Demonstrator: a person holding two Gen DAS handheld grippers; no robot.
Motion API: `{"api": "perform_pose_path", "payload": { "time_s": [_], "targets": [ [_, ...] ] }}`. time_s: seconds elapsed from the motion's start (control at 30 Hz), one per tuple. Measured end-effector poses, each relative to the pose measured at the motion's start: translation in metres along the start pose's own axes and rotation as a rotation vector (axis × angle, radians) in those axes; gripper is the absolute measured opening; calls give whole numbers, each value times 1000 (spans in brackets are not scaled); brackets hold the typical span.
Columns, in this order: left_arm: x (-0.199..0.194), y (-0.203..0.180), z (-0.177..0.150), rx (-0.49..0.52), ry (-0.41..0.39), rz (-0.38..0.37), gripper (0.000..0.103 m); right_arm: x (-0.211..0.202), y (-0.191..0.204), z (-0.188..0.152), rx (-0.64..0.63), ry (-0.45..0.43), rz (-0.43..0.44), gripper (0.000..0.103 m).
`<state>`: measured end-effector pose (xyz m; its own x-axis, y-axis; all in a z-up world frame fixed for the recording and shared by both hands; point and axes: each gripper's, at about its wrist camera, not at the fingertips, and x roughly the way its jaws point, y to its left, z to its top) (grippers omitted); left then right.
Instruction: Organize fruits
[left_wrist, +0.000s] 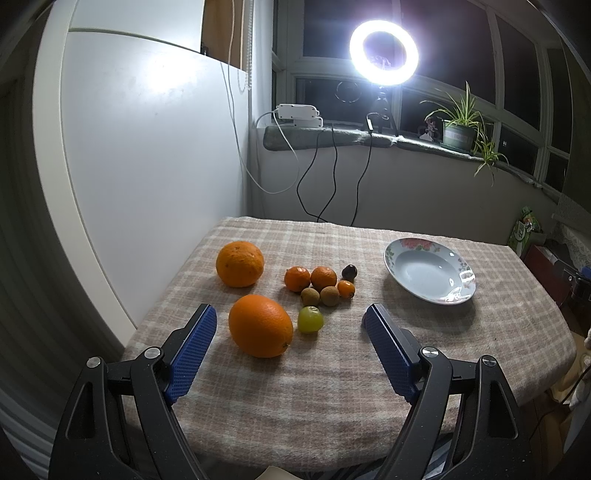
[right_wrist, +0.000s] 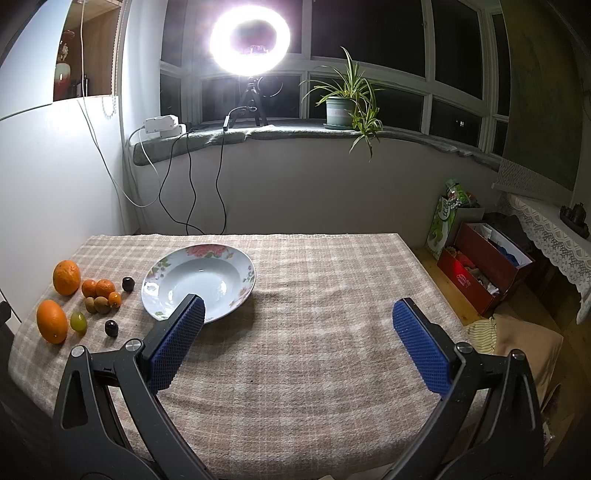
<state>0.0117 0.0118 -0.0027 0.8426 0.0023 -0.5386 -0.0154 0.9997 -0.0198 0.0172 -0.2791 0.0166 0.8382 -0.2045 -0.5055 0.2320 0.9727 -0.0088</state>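
Both claws gape empty: the left gripper (left_wrist: 290, 314) brackets the large smooth orange (left_wrist: 260, 325), likely first for the floral-rimmed white ceramic plate (right_wrist: 240, 291); the right gripper (right_wrist: 297, 314) waits nearby.

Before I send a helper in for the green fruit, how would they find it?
On the checked tablecloth, look left of the flowered plate at the fruit cluster. The green grape lies at its near edge, beside the nearer big orange. It is the only pale green, translucent piece there.

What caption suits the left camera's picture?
Open left gripper hovering over oranges, small fruits and an empty flowered plate on a checked tablecloth.
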Motion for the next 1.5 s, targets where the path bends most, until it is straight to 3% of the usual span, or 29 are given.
{"api": "perform_pose_path", "payload": {
  "time_s": [0.67, 0.93, 1.17, 1.5],
  "targets": [
    [12, 6, -7, -18, 27, -5, 83, 11, 7, -3, -15, 32, 1, 103],
    [27, 22, -13, -60, 62, -11, 83, 25, 21, -5, -47, 50, 51, 103],
    [38, 41, -20, -115, 94, -33, 83, 38, 42, -10, -82, 85, 176, 103],
    [61, 68, -30, -235, 162, -132, 82, 60, 111, 5, -131, 194, 564, 103]
  ]
}}
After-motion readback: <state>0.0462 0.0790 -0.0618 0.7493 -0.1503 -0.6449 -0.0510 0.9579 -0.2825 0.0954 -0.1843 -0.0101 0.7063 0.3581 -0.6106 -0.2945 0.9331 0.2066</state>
